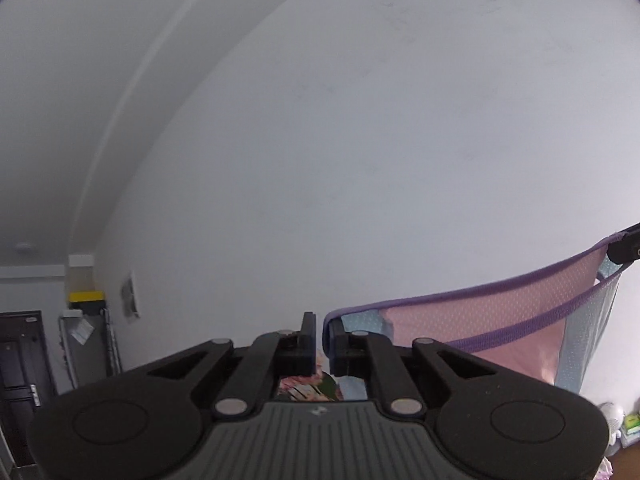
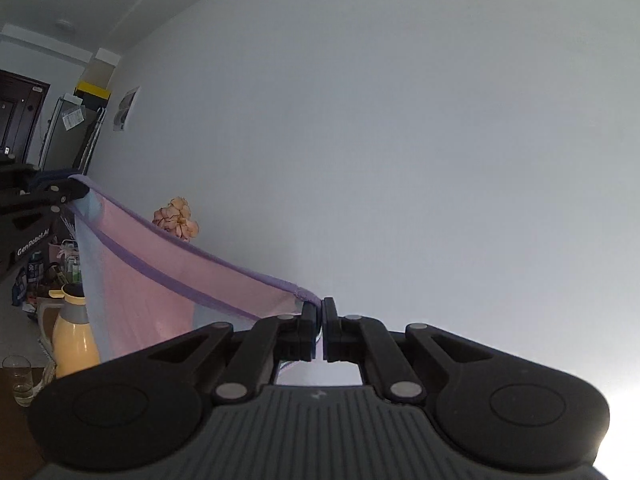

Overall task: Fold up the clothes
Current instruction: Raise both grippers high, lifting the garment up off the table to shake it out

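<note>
1. Against the white wall (image 1: 360, 140), garment (image 1: 500, 320) hangs stretched between both claws, pink panel with purple trim.
2. Left gripper (image 1: 320, 340) clenched on its purple edge; cloth runs off toward 2 o'clock.
3. Right gripper (image 2: 322, 320) clenched on opposite corner; cloth runs toward 10 o'clock.
4. Yellow jug (image 2: 74, 336) at 8 o'clock, right view.
</note>
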`<state>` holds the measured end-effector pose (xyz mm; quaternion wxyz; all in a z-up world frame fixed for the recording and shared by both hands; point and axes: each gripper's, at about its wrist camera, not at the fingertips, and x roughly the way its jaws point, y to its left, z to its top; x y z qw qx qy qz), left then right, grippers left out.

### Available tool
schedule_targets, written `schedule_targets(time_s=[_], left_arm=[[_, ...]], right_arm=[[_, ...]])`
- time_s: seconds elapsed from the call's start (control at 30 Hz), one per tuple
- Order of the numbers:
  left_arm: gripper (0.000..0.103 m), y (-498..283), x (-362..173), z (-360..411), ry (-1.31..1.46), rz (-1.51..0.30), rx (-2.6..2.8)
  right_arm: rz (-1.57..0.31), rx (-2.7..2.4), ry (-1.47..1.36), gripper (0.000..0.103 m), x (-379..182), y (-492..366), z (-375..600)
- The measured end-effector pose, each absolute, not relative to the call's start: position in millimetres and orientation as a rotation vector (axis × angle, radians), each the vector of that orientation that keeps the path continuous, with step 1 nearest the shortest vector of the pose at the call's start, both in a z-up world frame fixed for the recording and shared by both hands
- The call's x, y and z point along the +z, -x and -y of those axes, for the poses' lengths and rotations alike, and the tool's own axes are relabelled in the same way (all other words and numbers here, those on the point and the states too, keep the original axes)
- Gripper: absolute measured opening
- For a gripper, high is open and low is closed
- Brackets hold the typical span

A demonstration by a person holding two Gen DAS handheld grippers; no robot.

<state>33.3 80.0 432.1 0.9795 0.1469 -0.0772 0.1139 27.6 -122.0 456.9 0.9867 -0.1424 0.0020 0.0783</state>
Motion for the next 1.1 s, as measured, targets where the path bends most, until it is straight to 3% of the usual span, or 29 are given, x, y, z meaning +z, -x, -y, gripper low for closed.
schedule_targets(time_s=[0.57, 0.9, 1.1], left_arm=[[0.007, -13.3, 421.0, -95.2, -0.090, 0.172, 0.317], [0.004, -110.7, 363.6, -123.3, -0.050, -0.003, 0.358], [0.003, -161.0, 366.6, -140.3, 0.023, 0.031, 0.362]], right_arm=[[0.016, 0.198, 0.260, 0.002, 463.1, -27.5, 91.4], [-0.154, 0.190, 0.298, 0.002, 398.0, -145.7, 29.5], [-0.093, 0.160, 0.271, 0.002, 400.9, -202.0, -3.3]])
